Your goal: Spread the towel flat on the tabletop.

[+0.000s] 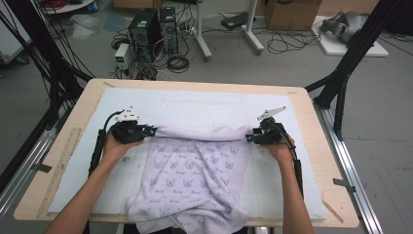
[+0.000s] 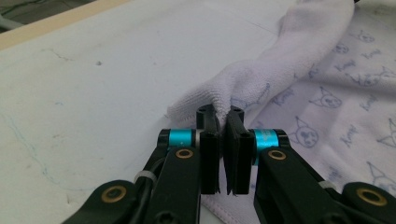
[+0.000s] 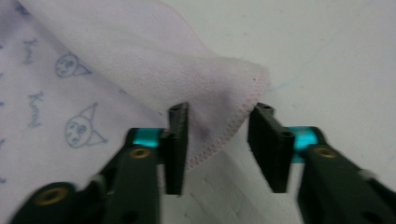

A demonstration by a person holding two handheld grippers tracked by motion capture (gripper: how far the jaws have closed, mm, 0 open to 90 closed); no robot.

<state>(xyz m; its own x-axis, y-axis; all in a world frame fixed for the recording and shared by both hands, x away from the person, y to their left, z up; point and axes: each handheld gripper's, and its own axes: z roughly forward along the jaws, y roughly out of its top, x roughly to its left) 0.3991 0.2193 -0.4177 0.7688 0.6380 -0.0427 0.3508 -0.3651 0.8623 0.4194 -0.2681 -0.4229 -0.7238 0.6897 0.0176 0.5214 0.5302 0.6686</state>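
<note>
1. Left gripper [image 2: 223, 122]: jaws clenched on a bunched corner of the towel [image 1: 195, 170].
2. Right gripper [image 3: 219, 126]: jaws apart, towel's stitched corner between them, not pinched.
3. Towel: spread between both grippers on the mat [image 1: 195, 105].

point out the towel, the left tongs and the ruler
towel [image 1: 195, 170]: high view, its printed middle
left tongs [image 2: 223, 122]: left gripper view, between the tips, shut on the towel's corner
ruler [image 1: 62, 163]: high view, mid-length, at the table's left edge
</note>
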